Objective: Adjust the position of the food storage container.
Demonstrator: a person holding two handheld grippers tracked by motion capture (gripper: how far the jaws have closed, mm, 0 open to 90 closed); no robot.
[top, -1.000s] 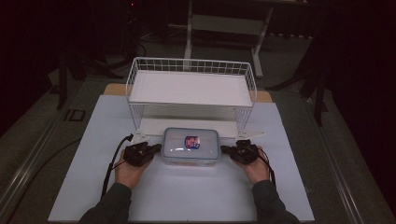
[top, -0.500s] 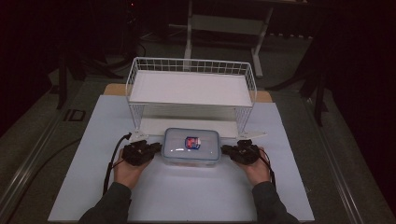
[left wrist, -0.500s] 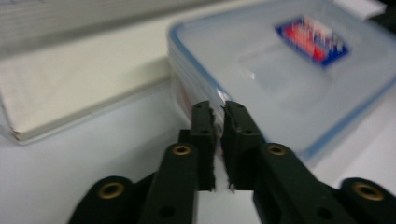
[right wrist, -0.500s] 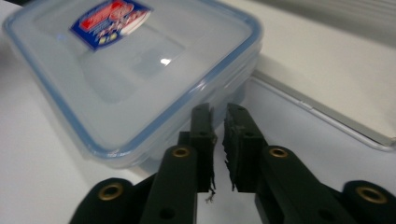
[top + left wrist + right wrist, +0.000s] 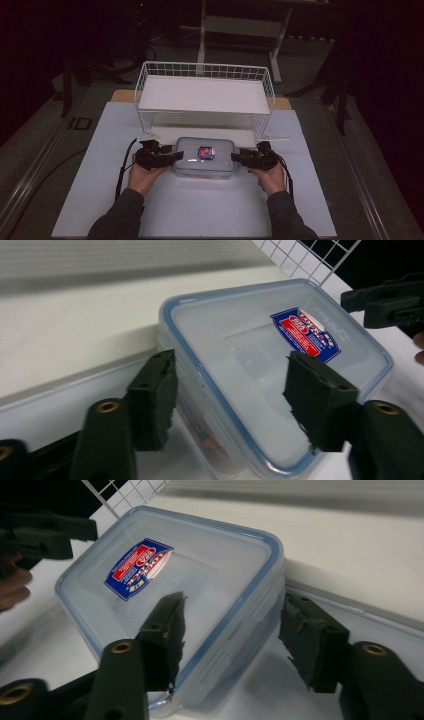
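A clear plastic food box [image 5: 205,157] with a blue-rimmed lid and a red-and-blue label lies flat on the white mat, just in front of the wire rack. My left gripper [image 5: 175,156] is at its left end and my right gripper [image 5: 235,157] at its right end. Both sets of jaws have just been opening. In the left gripper view the left gripper [image 5: 232,370] straddles a corner of the box [image 5: 250,340] with its pads off it. In the right gripper view the right gripper [image 5: 235,610] likewise stands open around the box's [image 5: 200,555] edge.
A white wire rack [image 5: 205,95] with a flat white shelf stands right behind the box, with a low space under it. The white mat [image 5: 200,210] stretches toward the person. Black cables trail from both grippers. Dark floor and stands surround the table.
Both grippers' jaws have opened and come off the ends of the box. The box and both hands stay where they were.
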